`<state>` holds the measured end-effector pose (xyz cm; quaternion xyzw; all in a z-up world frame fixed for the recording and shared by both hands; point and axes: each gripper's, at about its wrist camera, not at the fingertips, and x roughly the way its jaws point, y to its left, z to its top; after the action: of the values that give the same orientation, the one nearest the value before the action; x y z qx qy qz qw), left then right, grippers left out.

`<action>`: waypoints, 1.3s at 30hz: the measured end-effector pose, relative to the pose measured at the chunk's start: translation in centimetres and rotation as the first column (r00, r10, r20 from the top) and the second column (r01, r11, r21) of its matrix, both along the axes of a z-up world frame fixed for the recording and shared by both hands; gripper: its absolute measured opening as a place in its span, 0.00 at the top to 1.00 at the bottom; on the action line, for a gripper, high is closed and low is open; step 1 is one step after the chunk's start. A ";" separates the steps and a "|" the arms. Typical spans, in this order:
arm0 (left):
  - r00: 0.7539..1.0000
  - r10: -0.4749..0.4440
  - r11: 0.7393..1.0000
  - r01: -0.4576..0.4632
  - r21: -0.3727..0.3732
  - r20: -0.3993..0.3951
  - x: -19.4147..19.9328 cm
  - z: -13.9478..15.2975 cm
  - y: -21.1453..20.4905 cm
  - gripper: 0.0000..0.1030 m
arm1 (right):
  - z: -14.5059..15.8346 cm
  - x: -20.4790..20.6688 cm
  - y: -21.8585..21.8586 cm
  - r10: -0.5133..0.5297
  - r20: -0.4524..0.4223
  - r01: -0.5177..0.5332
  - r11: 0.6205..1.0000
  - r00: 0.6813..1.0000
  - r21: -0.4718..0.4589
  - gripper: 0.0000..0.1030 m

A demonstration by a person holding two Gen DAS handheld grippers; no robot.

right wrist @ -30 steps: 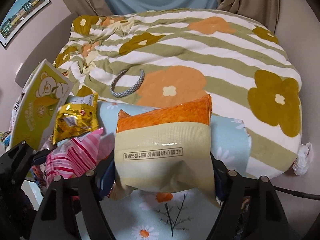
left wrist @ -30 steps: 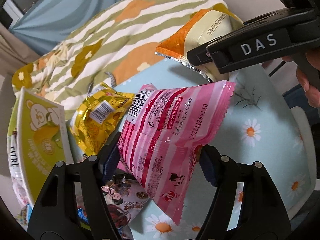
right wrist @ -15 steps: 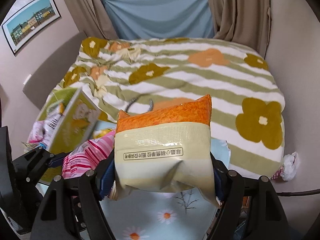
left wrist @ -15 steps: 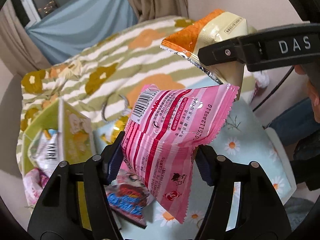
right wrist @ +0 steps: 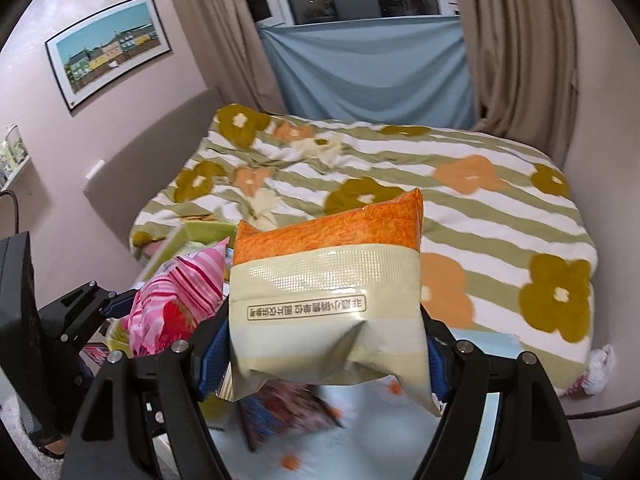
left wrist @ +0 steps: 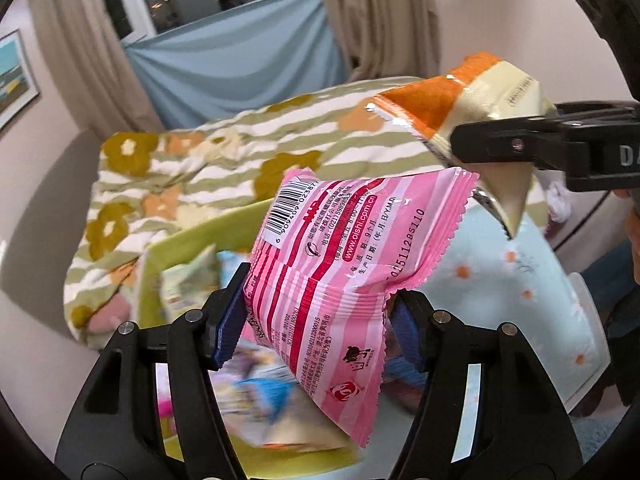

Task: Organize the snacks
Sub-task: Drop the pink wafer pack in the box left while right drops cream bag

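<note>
My left gripper (left wrist: 316,316) is shut on a pink striped snack bag (left wrist: 340,264) and holds it up in the air above the table. My right gripper (right wrist: 320,344) is shut on a cream and orange snack bag (right wrist: 328,304), also lifted. In the left wrist view the cream and orange bag (left wrist: 472,108) and the right gripper sit up and to the right. In the right wrist view the pink bag (right wrist: 180,300) is low at the left. A green snack box (left wrist: 172,280) with packets inside lies below, blurred.
A light blue daisy-print table (left wrist: 532,304) lies below both grippers with blurred snack packets (right wrist: 288,412) on it. A bed with a striped flower blanket (right wrist: 440,200) is behind. Curtains and a blue cloth hang at the window.
Both grippers have risen with their bags and tilted up, so more of the room and window shows. The green box has slid lower in both views.
</note>
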<state>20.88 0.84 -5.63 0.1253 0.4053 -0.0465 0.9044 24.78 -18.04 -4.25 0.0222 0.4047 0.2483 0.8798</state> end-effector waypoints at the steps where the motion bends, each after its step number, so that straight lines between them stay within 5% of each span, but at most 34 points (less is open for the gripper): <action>1: 1.000 0.016 1.000 -0.016 0.002 -0.003 0.2 -0.1 1.5 0.39 | 0.1 0.1 1.4 0.004 -0.005 -0.004 1.000 1.000 0.008 0.28; 11: 0.990 0.112 0.994 -0.112 -0.001 -0.083 2.1 -3.5 13.6 0.38 | -1.6 1.1 12.2 0.008 -0.070 -0.003 0.997 0.998 0.079 0.28; 14: 0.988 0.099 0.994 -0.102 -0.023 -0.118 2.4 -5.2 14.8 0.18 | -2.7 1.4 14.5 -0.009 -0.090 0.016 0.997 0.996 0.073 0.28; 15: 0.989 0.093 0.995 -0.097 -0.028 -0.118 2.2 -5.4 15.0 0.02 | -3.2 1.4 15.1 -0.015 -0.101 0.023 0.997 0.995 0.072 0.28; 16: 0.991 0.088 0.995 -0.093 -0.038 -0.104 1.9 -5.4 15.3 0.00 | -3.4 1.4 15.4 -0.020 -0.109 0.028 0.997 0.994 0.072 0.28; 26: 0.988 0.120 0.983 -0.132 -0.127 -0.098 -0.3 -4.8 17.7 0.00 | -4.1 1.1 17.2 -0.029 -0.136 0.030 1.000 0.990 0.006 0.28; 39: 0.966 0.241 0.963 -0.250 -0.096 -0.098 -0.4 -4.7 20.4 0.00 | -5.4 4.8 21.9 0.109 -0.185 -0.110 0.994 0.977 0.004 0.27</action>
<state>20.51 21.26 -10.37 0.0229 0.4528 0.0389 0.8905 29.53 3.85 -9.62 0.0201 0.4860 0.2920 0.8235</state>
